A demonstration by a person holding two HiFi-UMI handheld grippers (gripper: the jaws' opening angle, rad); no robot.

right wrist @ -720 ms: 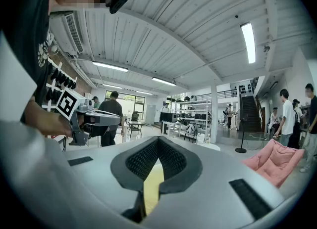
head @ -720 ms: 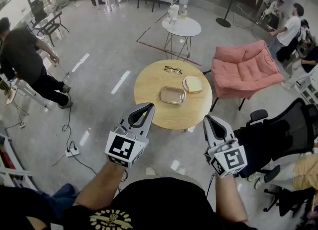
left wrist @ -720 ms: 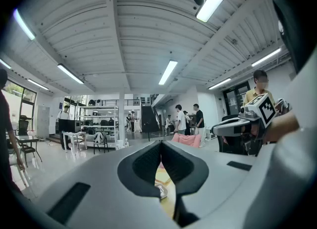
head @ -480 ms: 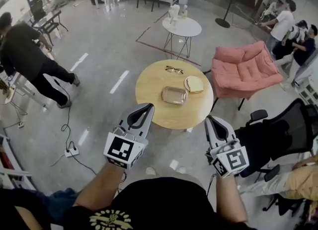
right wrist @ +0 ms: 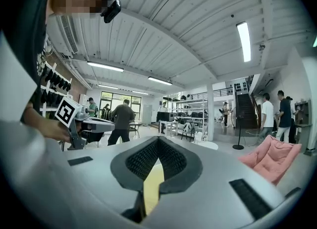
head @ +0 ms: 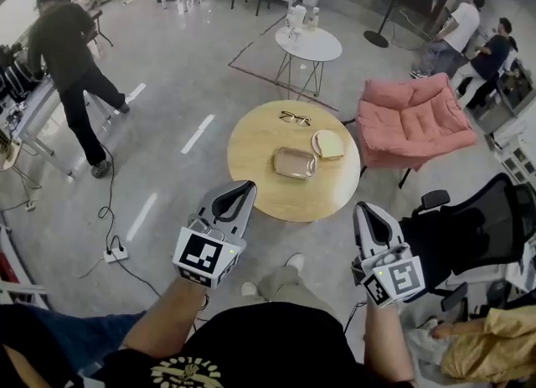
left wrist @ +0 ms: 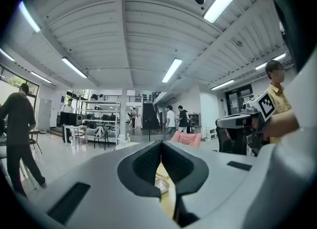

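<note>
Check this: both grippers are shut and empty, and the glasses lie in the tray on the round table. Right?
Not quite. The glasses lie on the bare table, beyond the tray, not in it; the head view shows this. The left gripper and right gripper are indeed shut and empty.

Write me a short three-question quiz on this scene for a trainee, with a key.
1. True or false: the left gripper and the right gripper both have their jaws together with nothing between them.
2. Which thing lies nearest the middle of the round wooden table? A) a mug B) a metal tray C) a bottle
3. Fill in: in the head view, the pink armchair stands to the table's ____.
Key: 1 true; 2 B; 3 right.
</note>
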